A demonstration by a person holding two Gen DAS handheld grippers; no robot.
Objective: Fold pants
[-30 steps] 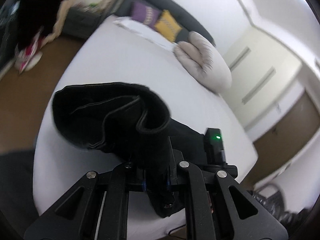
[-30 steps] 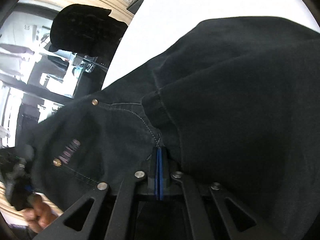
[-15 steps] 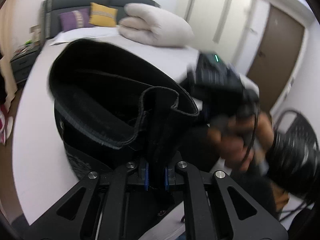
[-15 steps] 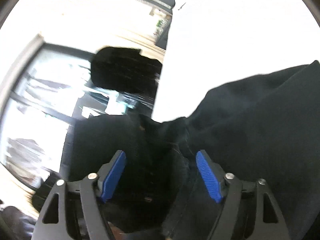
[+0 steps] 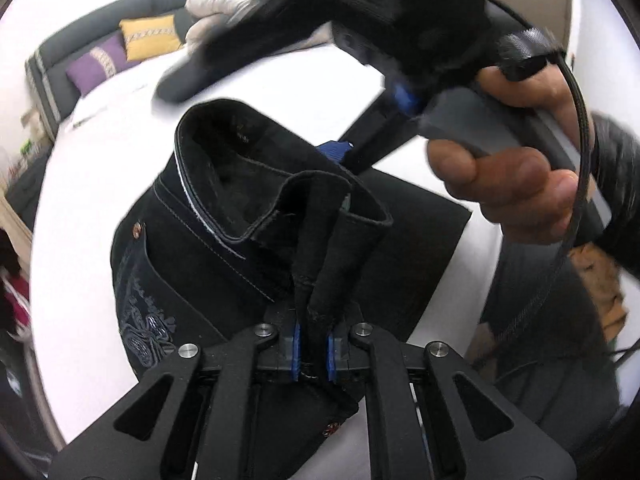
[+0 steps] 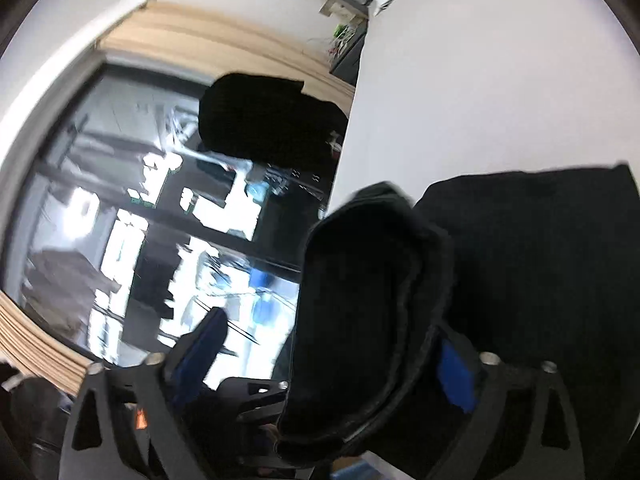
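Black pants (image 5: 224, 248) lie partly folded on the white bed (image 5: 100, 128), the waistband standing open and lifted. My left gripper (image 5: 312, 354) is shut on a bunched fold of the waistband. My right gripper (image 6: 332, 354) is open, its blue-padded jaws wide apart on either side of the raised waistband (image 6: 360, 280). It also shows in the left wrist view (image 5: 400, 96), held in a hand just above and behind the pants.
A grey headboard with a purple pillow (image 5: 96, 64) and a yellow pillow (image 5: 152, 36) is at the far end. A pale rolled duvet (image 5: 216, 4) lies beside them. A large window (image 6: 120, 220) and a dark chair back (image 6: 264, 120) are left of the bed.
My right gripper has opened and let go of the pants, then come back to the waistband. My left gripper has kept its hold and the pants have settled lower on the bed.
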